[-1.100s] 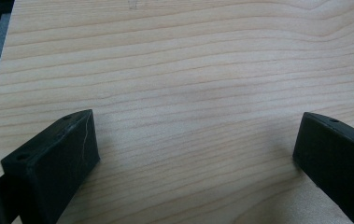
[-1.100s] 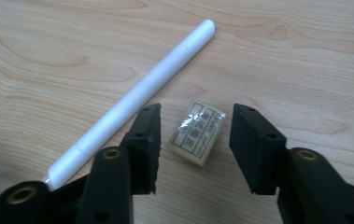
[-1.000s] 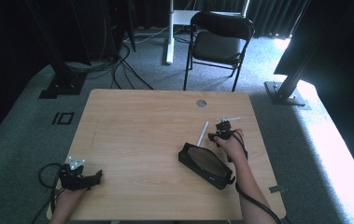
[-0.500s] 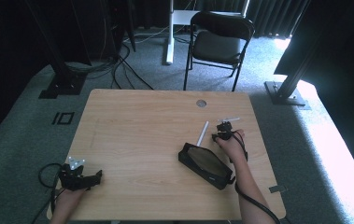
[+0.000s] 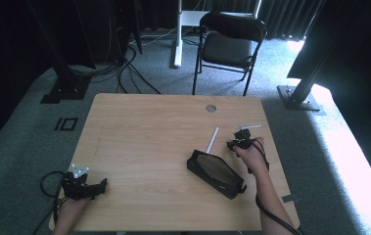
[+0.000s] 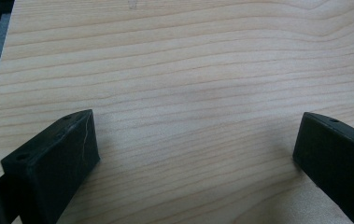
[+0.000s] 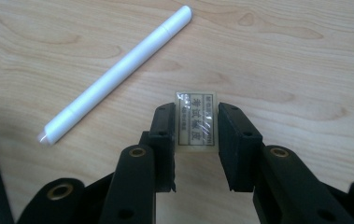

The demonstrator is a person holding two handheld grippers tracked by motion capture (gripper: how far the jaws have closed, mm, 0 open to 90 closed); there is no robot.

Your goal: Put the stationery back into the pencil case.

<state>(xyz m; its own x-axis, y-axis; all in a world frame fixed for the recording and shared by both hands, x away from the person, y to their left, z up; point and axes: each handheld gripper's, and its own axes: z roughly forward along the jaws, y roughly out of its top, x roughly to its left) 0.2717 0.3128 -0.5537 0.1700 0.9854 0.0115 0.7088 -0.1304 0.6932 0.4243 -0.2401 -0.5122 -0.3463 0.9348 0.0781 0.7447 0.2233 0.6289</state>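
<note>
The right gripper's (image 7: 195, 126) jaws have closed in on a small wrapped eraser (image 7: 197, 119) with a printed label, pinching it at its sides where it sits on the table (image 5: 149, 137). Over the last second the hand barely shifted (a grasp, I'd guess). A white pen (image 7: 118, 72) lies just beside, the black pencil case (image 5: 216, 174) nearby. The left gripper (image 5: 82, 186) rests wide open, empty.

Matt pale wood table (image 7: 305, 56), smooth white pen (image 7: 118, 74) — probably plastic — glossy-wrapped eraser (image 7: 196, 119).
</note>
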